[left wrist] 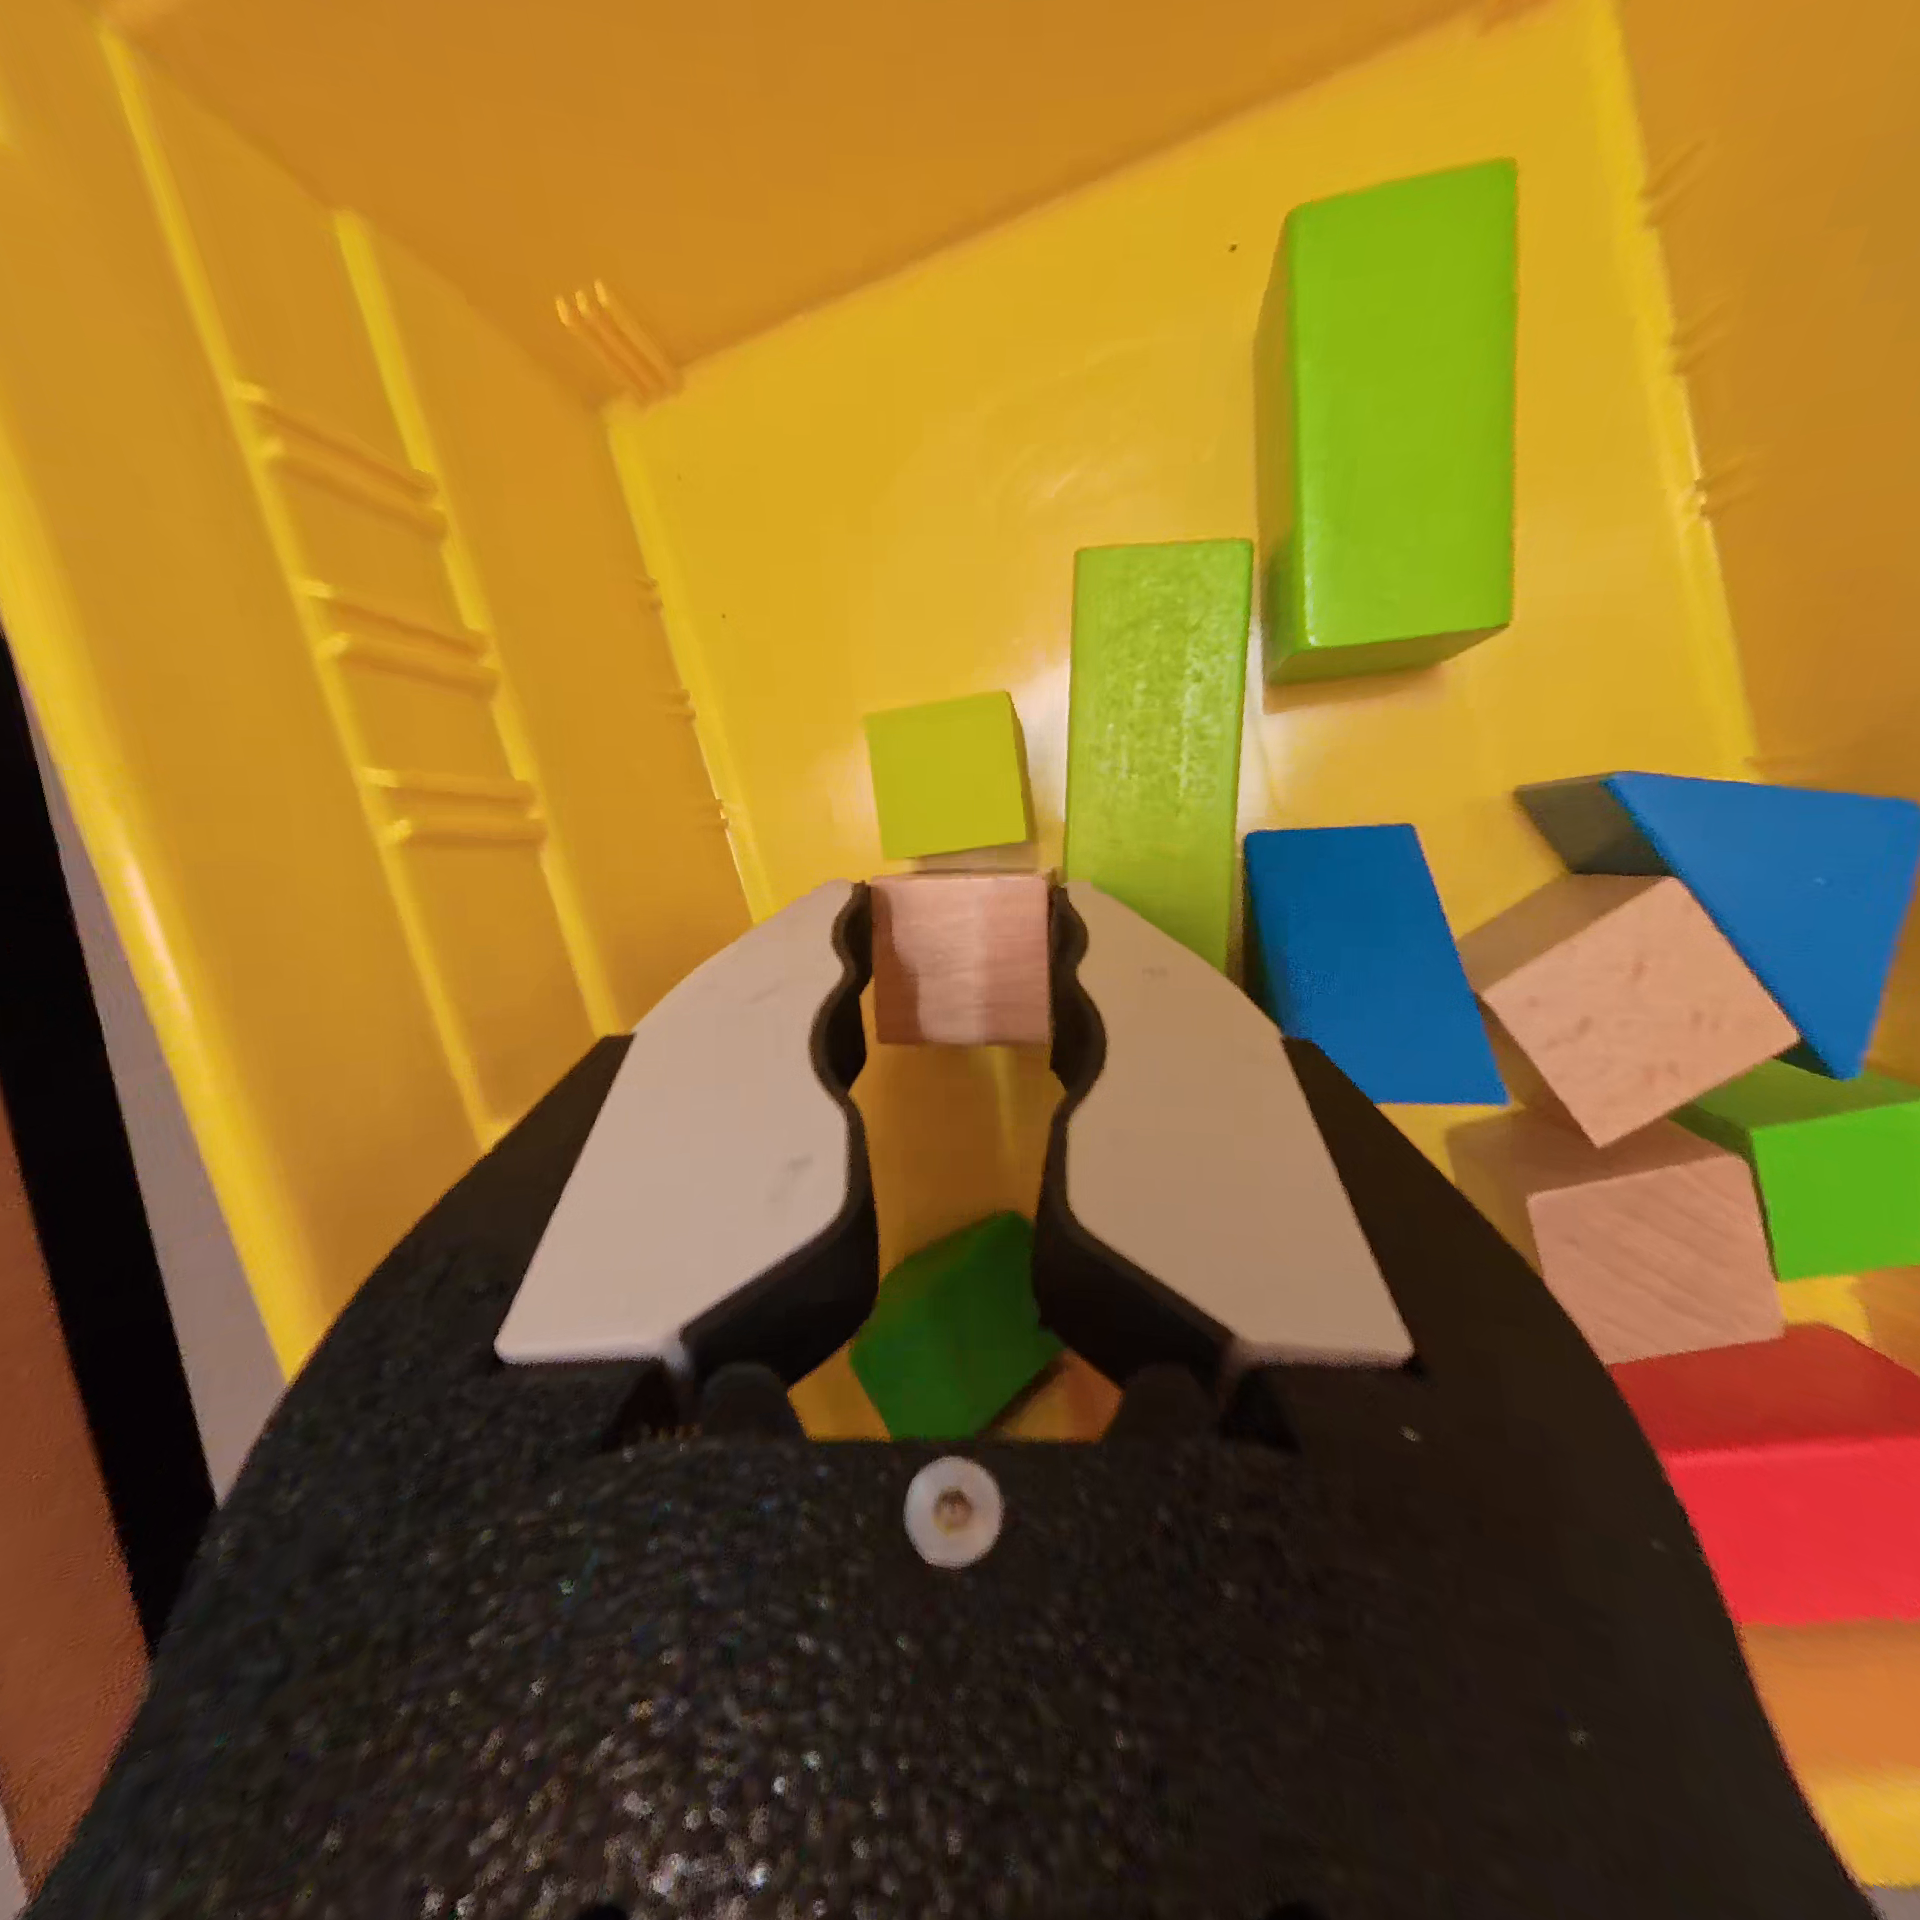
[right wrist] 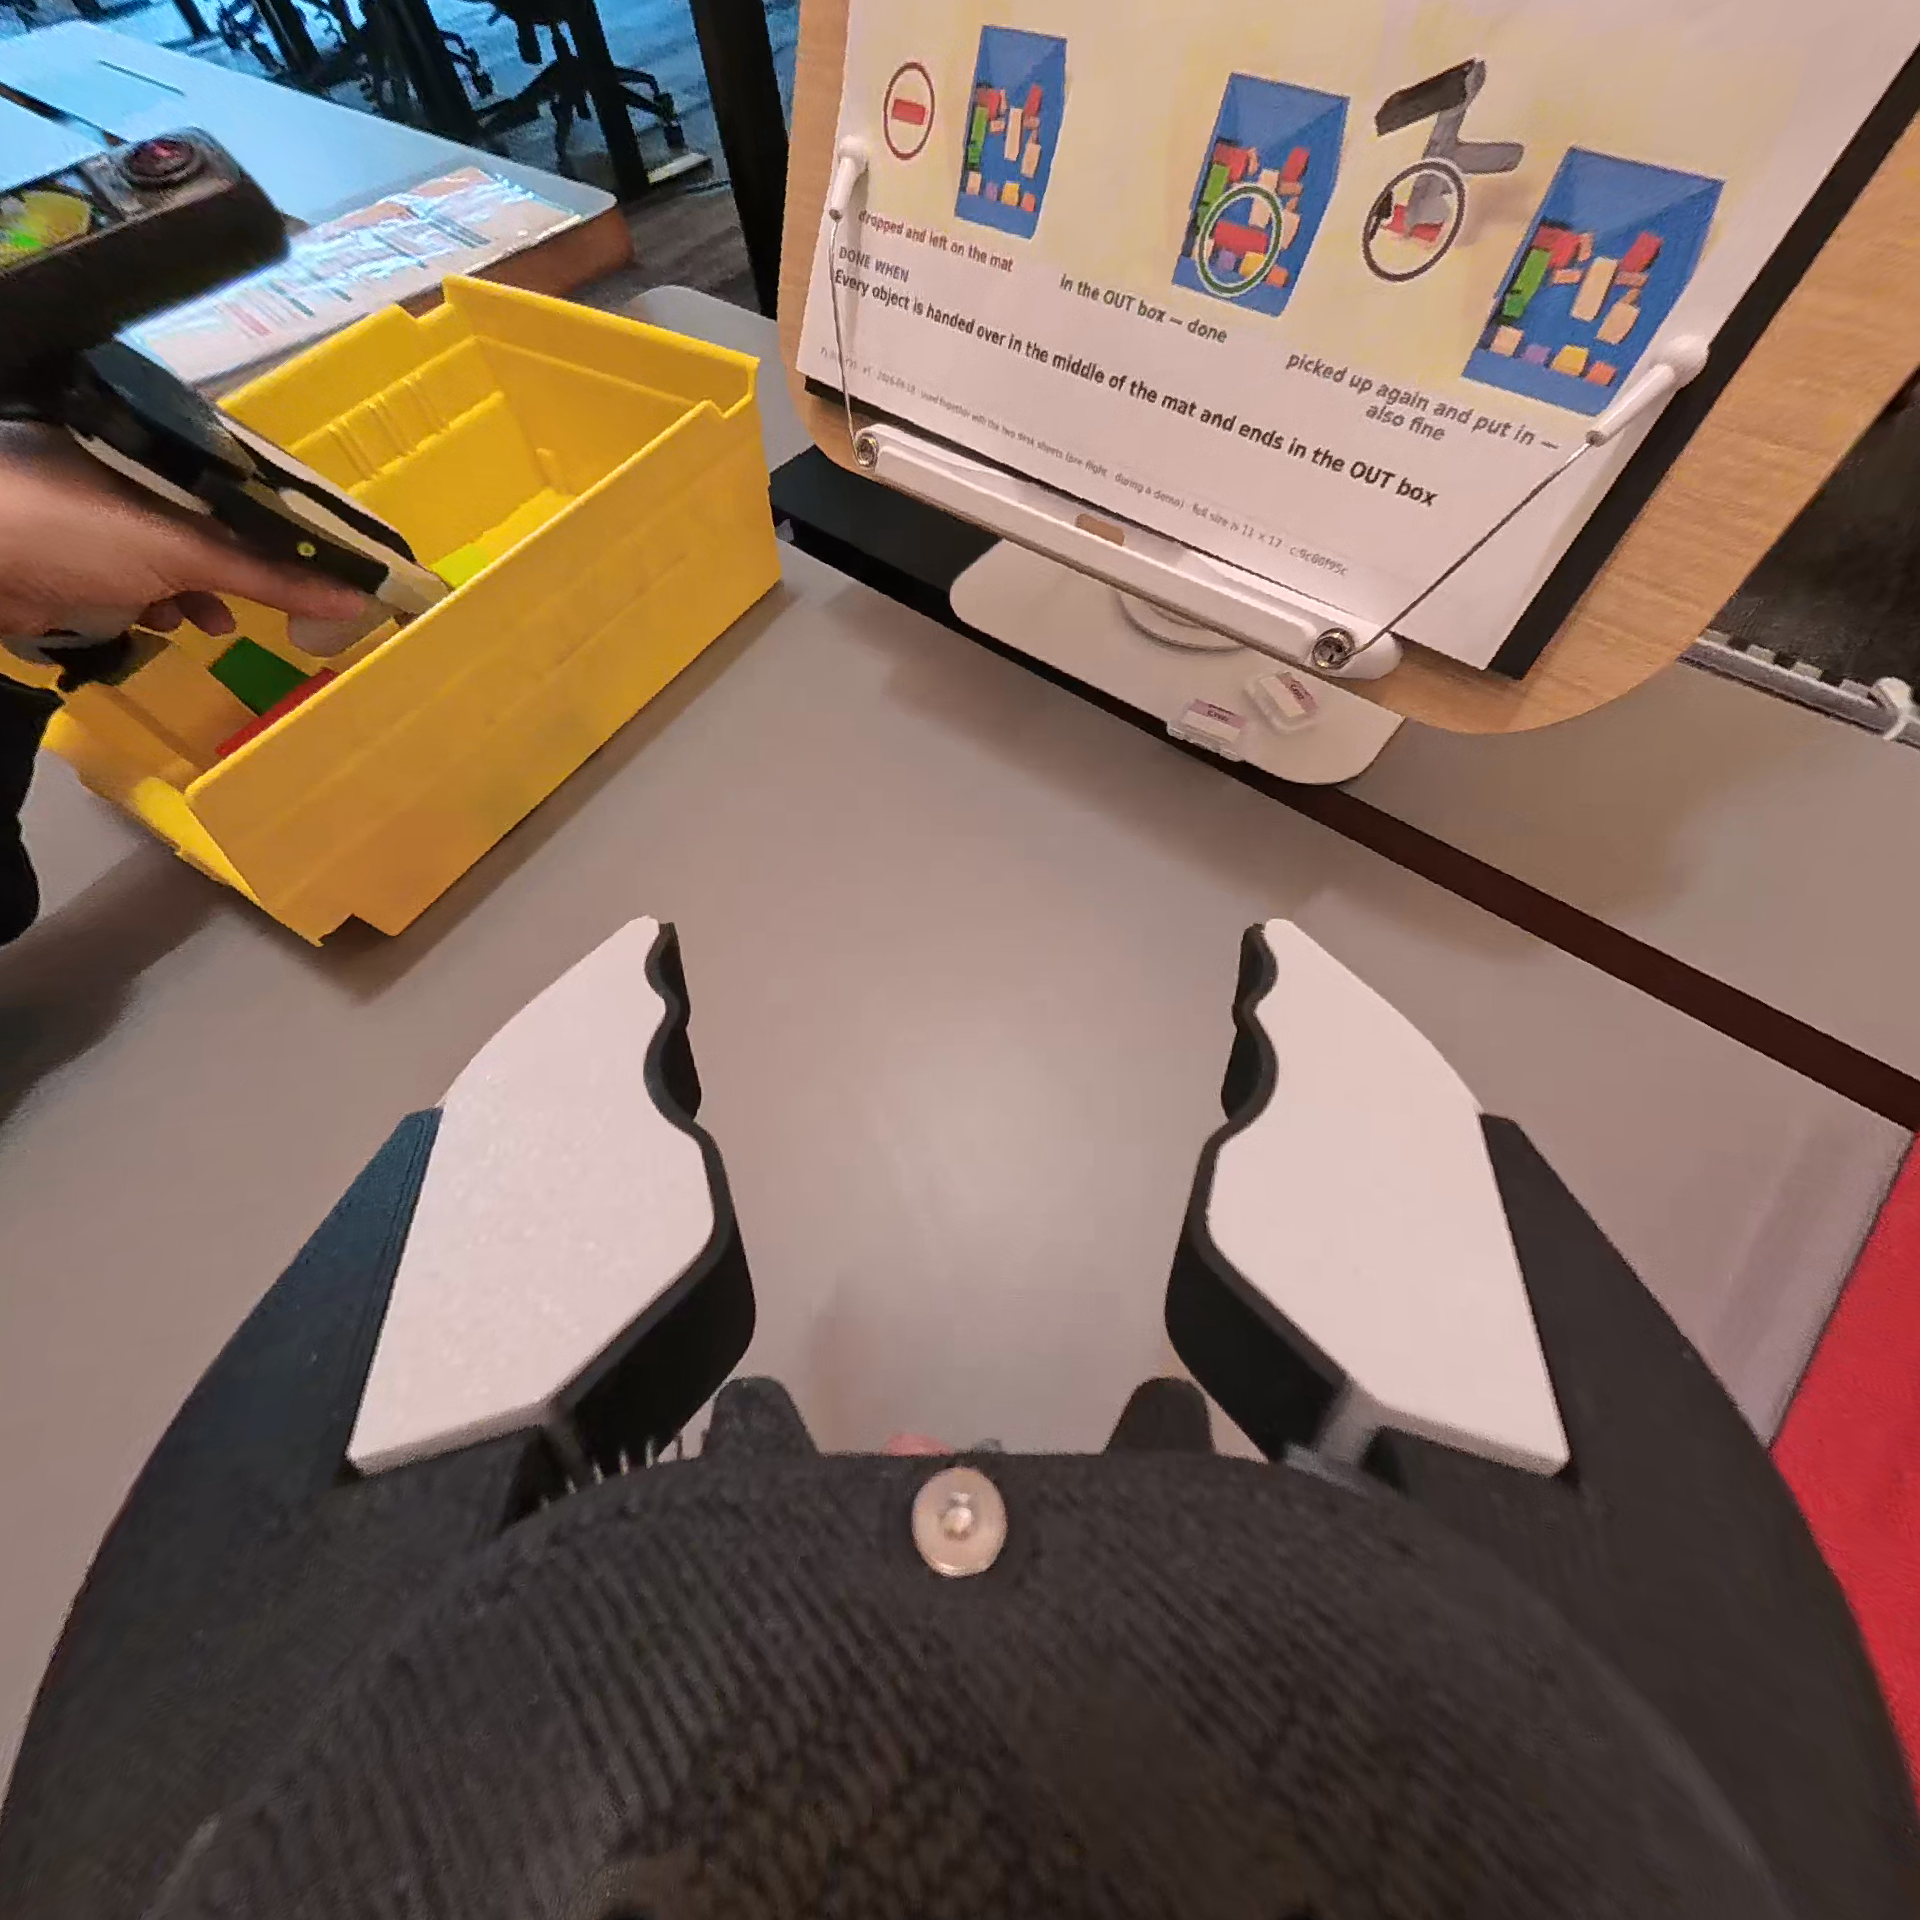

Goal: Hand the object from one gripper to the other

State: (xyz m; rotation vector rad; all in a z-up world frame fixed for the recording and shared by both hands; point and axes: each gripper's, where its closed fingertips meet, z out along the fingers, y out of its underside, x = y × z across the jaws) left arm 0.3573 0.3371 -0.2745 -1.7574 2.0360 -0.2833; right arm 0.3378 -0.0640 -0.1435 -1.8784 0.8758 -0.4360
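My left gripper is inside the yellow bin and is shut on a small plain wooden cube; both pads press its sides. In the right wrist view the left gripper reaches into the yellow bin at the left, held by a hand; its fingertips are hidden there. My right gripper is wide open and empty above the grey table.
The bin holds green blocks, blue blocks, plain wooden blocks and a red block. An instruction sheet on a stand is at the table's far side. A red mat edge is at the right. Some 45 cm of space lies between my two pairs of fingers.
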